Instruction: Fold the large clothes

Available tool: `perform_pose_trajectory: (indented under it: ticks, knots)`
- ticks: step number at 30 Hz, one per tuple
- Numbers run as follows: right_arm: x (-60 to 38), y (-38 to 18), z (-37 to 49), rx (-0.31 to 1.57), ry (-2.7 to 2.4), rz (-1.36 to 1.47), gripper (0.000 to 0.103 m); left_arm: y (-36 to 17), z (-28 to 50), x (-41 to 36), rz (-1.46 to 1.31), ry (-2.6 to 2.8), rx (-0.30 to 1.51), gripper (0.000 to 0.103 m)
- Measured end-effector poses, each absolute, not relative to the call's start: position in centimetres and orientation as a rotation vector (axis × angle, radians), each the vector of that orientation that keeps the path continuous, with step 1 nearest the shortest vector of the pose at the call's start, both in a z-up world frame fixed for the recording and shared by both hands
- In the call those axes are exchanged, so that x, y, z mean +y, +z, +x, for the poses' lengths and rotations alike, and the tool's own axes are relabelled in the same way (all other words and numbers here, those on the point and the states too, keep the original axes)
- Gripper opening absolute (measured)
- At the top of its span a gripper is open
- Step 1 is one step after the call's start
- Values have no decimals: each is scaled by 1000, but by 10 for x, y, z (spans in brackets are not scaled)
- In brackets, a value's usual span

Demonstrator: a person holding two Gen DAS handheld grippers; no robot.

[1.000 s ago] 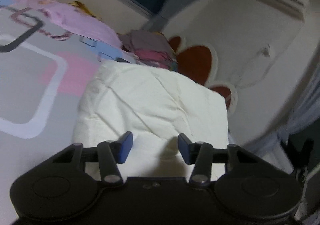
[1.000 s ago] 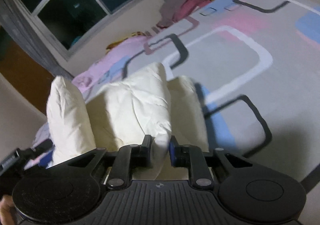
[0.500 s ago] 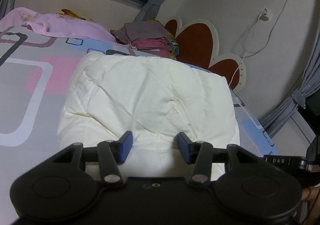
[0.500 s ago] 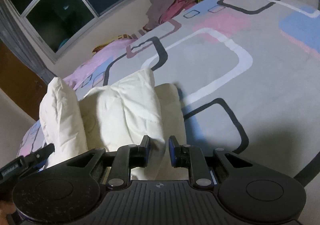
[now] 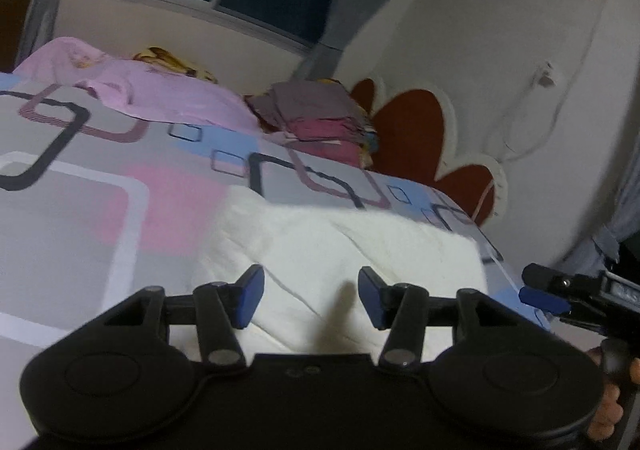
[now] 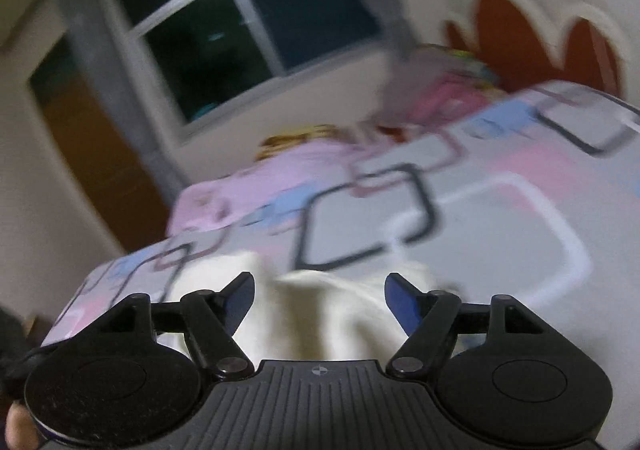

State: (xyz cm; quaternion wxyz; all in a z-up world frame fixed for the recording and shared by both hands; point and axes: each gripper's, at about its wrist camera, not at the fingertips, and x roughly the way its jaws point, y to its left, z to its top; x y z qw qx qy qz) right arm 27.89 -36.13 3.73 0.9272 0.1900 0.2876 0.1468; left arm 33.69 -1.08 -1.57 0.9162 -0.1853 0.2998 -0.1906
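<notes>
A cream quilted garment (image 5: 340, 246) lies folded on the patterned bed sheet (image 5: 72, 234). My left gripper (image 5: 310, 296) is open and empty just above its near edge. The cream garment also shows in the right wrist view (image 6: 328, 310), low and blurred. My right gripper (image 6: 320, 300) is open and empty over it. The right gripper also shows at the right edge of the left wrist view (image 5: 560, 296).
A pink cloth (image 5: 132, 90) and a stack of folded clothes (image 5: 320, 118) lie at the far side of the bed. A red flower-shaped headboard (image 5: 420, 130) stands against the wall. A dark window (image 6: 240, 26) is behind the bed.
My right gripper has opened and let go of the cream garment, which has dropped flat. Both grippers have drawn back and tilted up. The left stays open.
</notes>
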Motion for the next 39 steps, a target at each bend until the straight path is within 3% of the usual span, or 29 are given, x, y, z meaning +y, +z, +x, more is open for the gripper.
perform_pose_trajectory:
  ticks: [5,6,7,8,13,17,21,30,33,34,39]
  knots:
    - [-316,27,321,692,379,291,71,-23,359,-7,-396,-390,673,50]
    - [-312,21,328,718,396,291,60,-26,364,-7,-394,-395,688,50]
    - [-312,14,334,759,405,304,14,-29,368,-6,-391,-404,698,50]
    - [-314,9,336,778,390,318,11,-30,373,-12,-383,-412,706,50]
    - [-338,-29,341,836,265,331,11,-39,390,-51,-294,-455,741,50]
    - [-359,-68,347,876,239,405,19,-57,404,-80,-207,-444,797,50]
    - [-377,-91,355,892,246,503,20,-68,409,-91,-159,-427,818,51]
    - [-365,-88,358,902,249,407,20,-67,401,-95,-75,-405,843,51]
    - [-363,-68,345,880,226,351,41,-48,382,-95,-38,-395,823,59]
    - [-364,-59,337,858,226,335,54,-42,375,-95,-27,-402,806,62]
    - [-365,-17,282,774,283,269,57,-10,316,-86,-50,-460,735,63]
